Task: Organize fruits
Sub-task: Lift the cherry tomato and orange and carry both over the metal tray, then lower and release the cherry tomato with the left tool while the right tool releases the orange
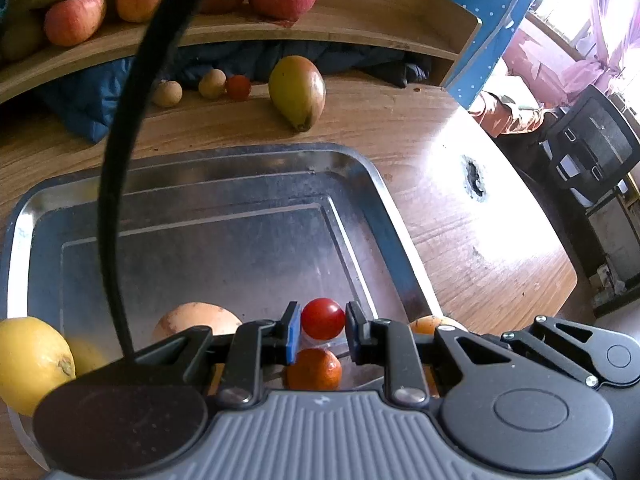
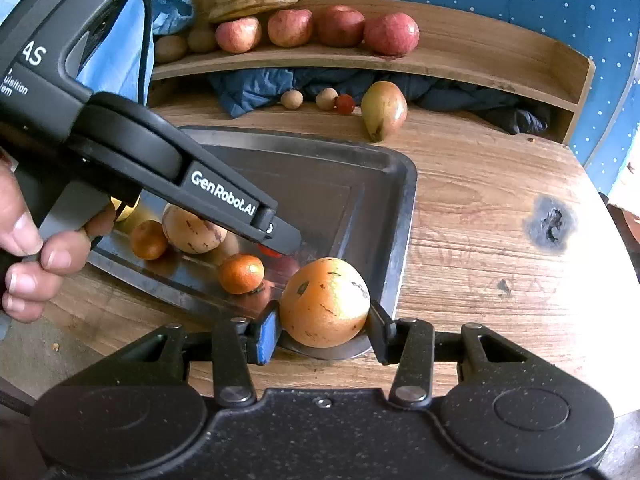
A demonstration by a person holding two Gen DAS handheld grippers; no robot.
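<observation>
Left gripper clamps the cherry tomato tight over the steel tray, just above a small tangerine! Right gripper grips the big orange fruit at the tray's near corner, pads pressed on both sides. Beyond the tray, a mango lies on the counter, apples shelved behind
</observation>
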